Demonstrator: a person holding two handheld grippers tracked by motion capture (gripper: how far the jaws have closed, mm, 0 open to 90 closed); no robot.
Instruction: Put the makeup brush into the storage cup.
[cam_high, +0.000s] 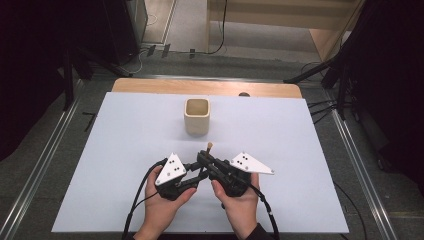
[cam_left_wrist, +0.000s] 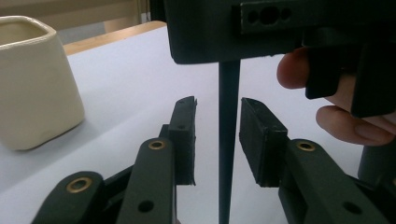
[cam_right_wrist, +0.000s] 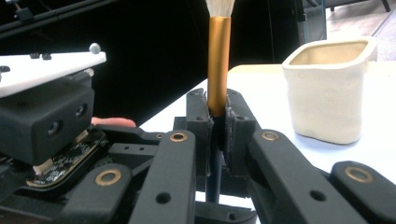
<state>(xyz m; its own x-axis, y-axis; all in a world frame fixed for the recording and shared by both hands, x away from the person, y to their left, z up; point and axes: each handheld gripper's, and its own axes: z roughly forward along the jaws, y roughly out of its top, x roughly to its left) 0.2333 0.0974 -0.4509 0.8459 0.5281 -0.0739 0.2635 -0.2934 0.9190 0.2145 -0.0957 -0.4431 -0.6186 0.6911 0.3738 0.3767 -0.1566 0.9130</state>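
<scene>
Your right gripper (cam_right_wrist: 217, 126) is clamped on a makeup brush (cam_right_wrist: 218, 60), pads pressed to either side of the gold ferrule where it meets the dark handle, and the pale bristle tuft points up. From above, both your hands sit low and centre on the white surface (cam_high: 125, 165), and the brush tip (cam_high: 209, 146) pokes out toward the cream square cup (cam_high: 197, 116), which stands upright a little farther up the surface, apart from the grippers. Your left gripper (cam_left_wrist: 217, 140) straddles the brush's thin dark handle (cam_left_wrist: 228, 140): the jaws stand parted, with a clear gap on each side of the stem, so the pads are not on it. In the left gripper view the handle runs upright between the jaws, with the right gripper's body above it and your fingertips (cam_left_wrist: 348, 123) at the right. The cup (cam_left_wrist: 32, 84) sits at that view's left edge, resting on the surface.
</scene>
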